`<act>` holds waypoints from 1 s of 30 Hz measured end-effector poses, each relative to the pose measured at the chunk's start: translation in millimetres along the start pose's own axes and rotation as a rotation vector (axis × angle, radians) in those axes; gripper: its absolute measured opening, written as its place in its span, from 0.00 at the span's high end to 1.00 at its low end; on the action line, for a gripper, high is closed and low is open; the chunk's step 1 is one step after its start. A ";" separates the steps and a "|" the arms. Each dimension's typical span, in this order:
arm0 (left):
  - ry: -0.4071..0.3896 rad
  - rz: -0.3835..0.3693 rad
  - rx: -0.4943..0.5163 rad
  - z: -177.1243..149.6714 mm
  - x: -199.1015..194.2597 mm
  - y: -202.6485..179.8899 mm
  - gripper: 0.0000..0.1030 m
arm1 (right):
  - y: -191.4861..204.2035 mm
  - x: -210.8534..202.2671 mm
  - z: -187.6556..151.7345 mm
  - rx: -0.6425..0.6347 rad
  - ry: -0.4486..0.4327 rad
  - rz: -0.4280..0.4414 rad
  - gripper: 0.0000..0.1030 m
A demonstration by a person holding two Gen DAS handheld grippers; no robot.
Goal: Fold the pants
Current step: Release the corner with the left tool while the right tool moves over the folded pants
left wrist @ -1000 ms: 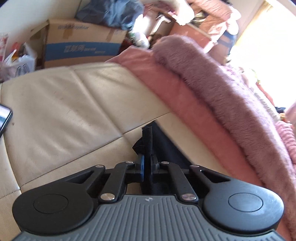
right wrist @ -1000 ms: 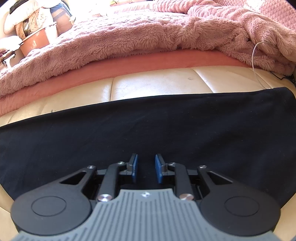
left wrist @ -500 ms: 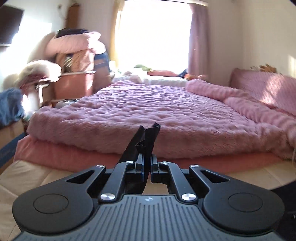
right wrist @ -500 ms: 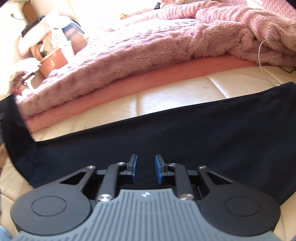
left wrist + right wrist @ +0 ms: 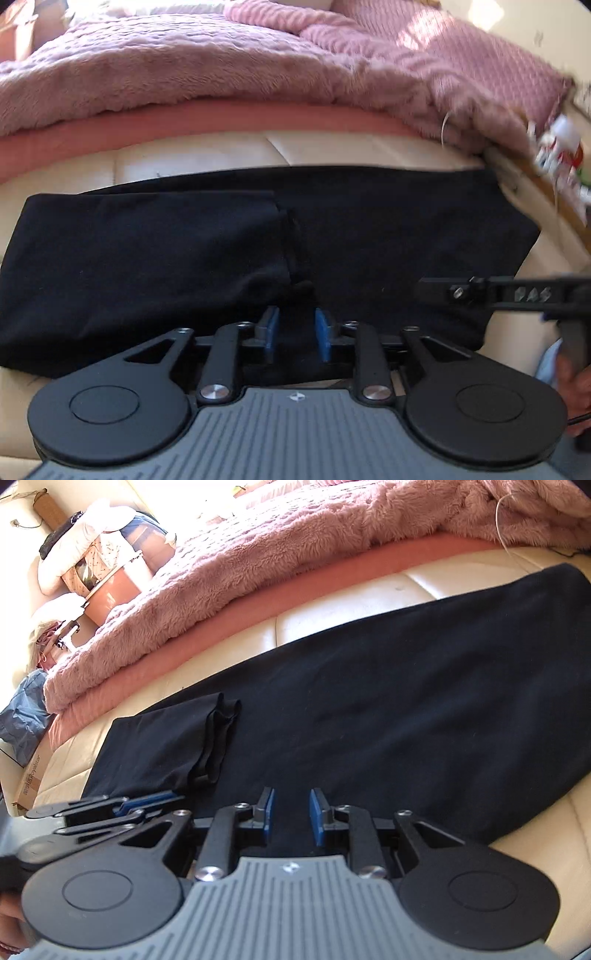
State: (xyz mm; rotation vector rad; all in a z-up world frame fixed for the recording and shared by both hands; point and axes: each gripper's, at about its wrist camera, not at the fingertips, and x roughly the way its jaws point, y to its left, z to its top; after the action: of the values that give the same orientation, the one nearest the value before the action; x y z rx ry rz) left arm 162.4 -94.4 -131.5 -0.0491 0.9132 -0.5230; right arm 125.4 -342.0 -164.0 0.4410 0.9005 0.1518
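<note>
Black pants (image 5: pixel 369 236) lie flat on a cream leather surface (image 5: pixel 192 162). The leg end (image 5: pixel 147 243) is folded over onto the rest, its hem near the middle. My left gripper (image 5: pixel 295 334) is open just above the near edge of the pants, beside the hem. My right gripper (image 5: pixel 290 818) is open and empty over the near edge of the pants (image 5: pixel 406 701). The folded leg end (image 5: pixel 159 749) lies to its left. The left gripper (image 5: pixel 147 805) shows at the lower left of the right wrist view. The right gripper (image 5: pixel 480 293) shows at the right of the left wrist view.
A pink fluffy blanket (image 5: pixel 184 66) on a pink mattress (image 5: pixel 258 118) lies just behind the cream surface. A white cable (image 5: pixel 445 129) hangs at the blanket's edge. A cardboard box (image 5: pixel 33 771) and piled bedding (image 5: pixel 92 554) stand at the far left.
My left gripper carried the pant leg end over and across, laid it on the pants and opened. The right gripper stayed open over the near edge.
</note>
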 end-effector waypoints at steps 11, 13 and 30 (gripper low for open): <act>0.131 0.134 0.014 44.3 43.8 2.0 0.48 | 30.7 21.0 6.8 -0.106 -0.061 0.058 0.89; 0.136 0.173 0.036 39.5 53.2 -3.1 0.50 | 28.6 22.4 8.1 -0.102 -0.056 0.066 0.89; 0.079 -0.051 -0.312 41.2 33.9 60.1 0.98 | 38.5 50.6 15.6 -0.126 -0.024 0.230 0.82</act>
State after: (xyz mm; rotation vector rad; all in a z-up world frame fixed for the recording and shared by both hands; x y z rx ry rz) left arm 235.4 -64.5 -146.7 -0.3372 1.0674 -0.4283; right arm 171.1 -296.5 -175.6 0.4272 0.8096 0.4104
